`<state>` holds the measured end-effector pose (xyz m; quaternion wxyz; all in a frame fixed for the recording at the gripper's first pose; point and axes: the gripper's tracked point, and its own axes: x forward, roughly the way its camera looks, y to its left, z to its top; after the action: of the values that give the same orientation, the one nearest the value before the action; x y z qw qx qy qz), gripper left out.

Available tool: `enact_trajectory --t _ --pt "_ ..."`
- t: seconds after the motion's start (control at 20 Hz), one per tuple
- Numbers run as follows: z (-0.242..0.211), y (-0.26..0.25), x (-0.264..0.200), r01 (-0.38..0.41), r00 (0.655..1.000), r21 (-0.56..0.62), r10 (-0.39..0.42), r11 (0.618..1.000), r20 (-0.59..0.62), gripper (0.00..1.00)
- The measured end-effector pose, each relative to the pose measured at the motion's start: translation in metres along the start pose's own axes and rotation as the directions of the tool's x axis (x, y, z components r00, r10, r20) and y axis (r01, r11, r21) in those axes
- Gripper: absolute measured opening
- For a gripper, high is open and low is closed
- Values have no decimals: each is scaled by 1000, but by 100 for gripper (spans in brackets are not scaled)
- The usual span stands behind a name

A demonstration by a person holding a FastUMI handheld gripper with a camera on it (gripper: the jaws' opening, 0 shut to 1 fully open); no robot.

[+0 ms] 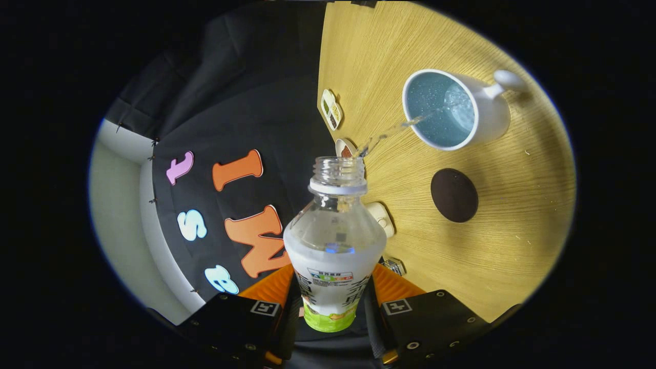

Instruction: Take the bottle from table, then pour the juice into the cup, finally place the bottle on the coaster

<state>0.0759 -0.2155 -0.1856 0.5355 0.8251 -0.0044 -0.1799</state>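
Bottle (334, 246) is clamped between the gripper (333, 302) fingers, tipped over, a thin stream arcing into the cup (451, 110) beyond. Pouring's underway; the coaster (454, 195), near the cup, waits bare for the bottle.

A staged recording booth, this one, not a lived-in home: the wall behind the pale yellow wood-grain counter (502, 241) is a loose black cloth backdrop (241, 92), pinned up with a plain light wall (115, 205) showing past its edge. The counter itself is dressed like a small household drinks setting: a white handled ceramic mug with a blue inside (461, 110), a round dark brown coaster (454, 195), and a few small cream-coloured objects (380, 218) lined along its far edge by the cloth.
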Motion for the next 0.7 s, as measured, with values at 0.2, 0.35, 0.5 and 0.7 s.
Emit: enact_trajectory --t 0.2,0.35,0.5,0.7 --pt "-1 1 0 1 1000 15 -1 1000 1 58" --pt "-1 0 0 3 1000 32 -4 999 2 58" --pt "1 1 -1 0 1000 28 0 1000 2 58" --pt "6 4 -1 1 1000 49 -1 999 9 58"
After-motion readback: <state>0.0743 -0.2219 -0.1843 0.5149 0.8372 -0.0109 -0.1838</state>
